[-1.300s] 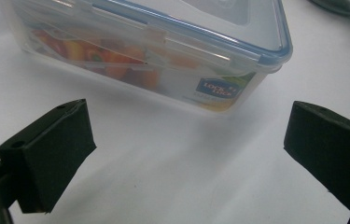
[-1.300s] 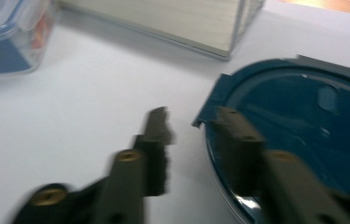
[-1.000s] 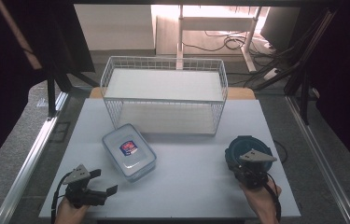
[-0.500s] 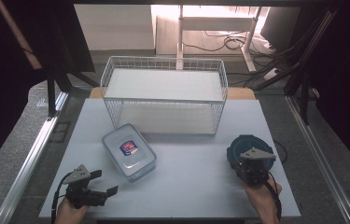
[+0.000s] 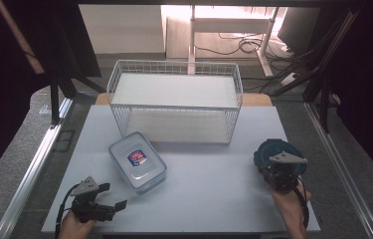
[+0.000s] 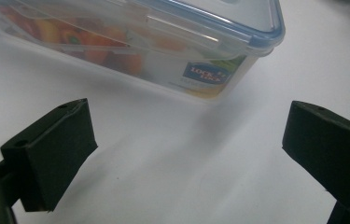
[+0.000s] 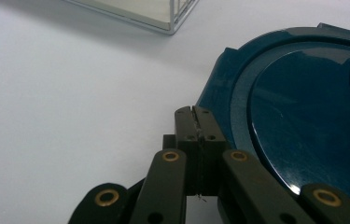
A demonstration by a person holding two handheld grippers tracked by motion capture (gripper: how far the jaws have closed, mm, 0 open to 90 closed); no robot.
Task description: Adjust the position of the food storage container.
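Just beyond the right claw (image 7: 195, 112), clenched on nothing, sits the dark teal lid (image 7: 303, 102), its edge touching or just beside the pad tips. Left claw (image 6: 186, 140) is released, jaws wide; the clear lidded food box (image 6: 163, 42) lies near ahead of it, apart. Farther out on the white surface (image 5: 214, 184) stands the wire basket (image 5: 174, 107), clear of both.

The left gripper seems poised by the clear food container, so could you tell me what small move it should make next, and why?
Probably ease the left gripper forward until the clear food container sits between its jaws. They stand wide open, aimed at its near corner, with bare table between. The right gripper is shut beside the dark teal lid.
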